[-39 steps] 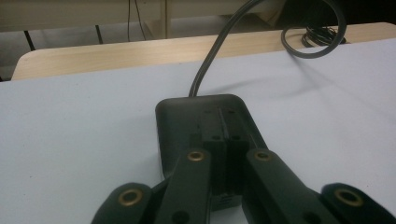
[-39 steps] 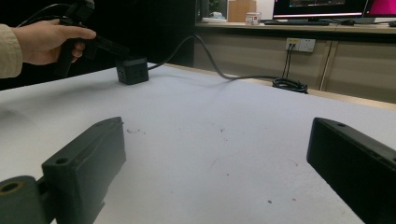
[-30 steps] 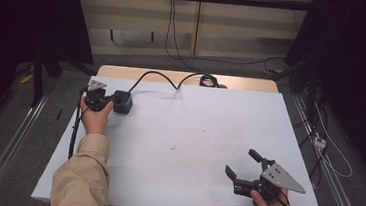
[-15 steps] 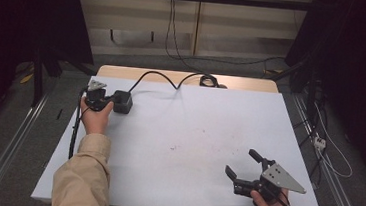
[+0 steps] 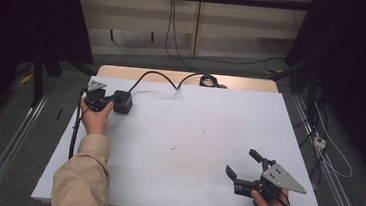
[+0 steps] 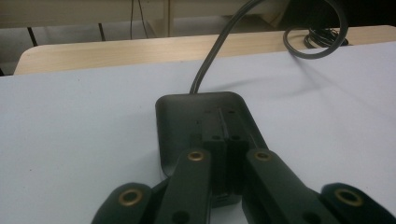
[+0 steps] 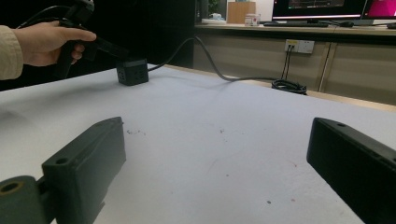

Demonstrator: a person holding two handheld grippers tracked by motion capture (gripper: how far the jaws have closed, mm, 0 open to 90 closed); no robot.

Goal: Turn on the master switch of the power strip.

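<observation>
A black cube-shaped power box (image 5: 122, 101) sits at the far left of the white table (image 5: 200, 114), and a black cable (image 5: 160, 77) runs from it to the back edge. My left gripper (image 5: 110, 105) is shut, its jaws pressed together with nothing between them. In the left gripper view its tips (image 6: 225, 140) lie over the top of the box (image 6: 187, 116). My right gripper (image 5: 241, 162) stands open near the front right corner, low over bare table and aimed towards the box (image 7: 132, 71). Nothing lies between its jaws (image 7: 219, 158).
The cable ends in a coil (image 5: 208, 80) on a wooden board (image 5: 123, 72) behind the white sheet. Metal rails (image 5: 12, 143) run along both sides of the table. A wall socket (image 7: 299, 45) and desks with monitors stand beyond the far edge.
</observation>
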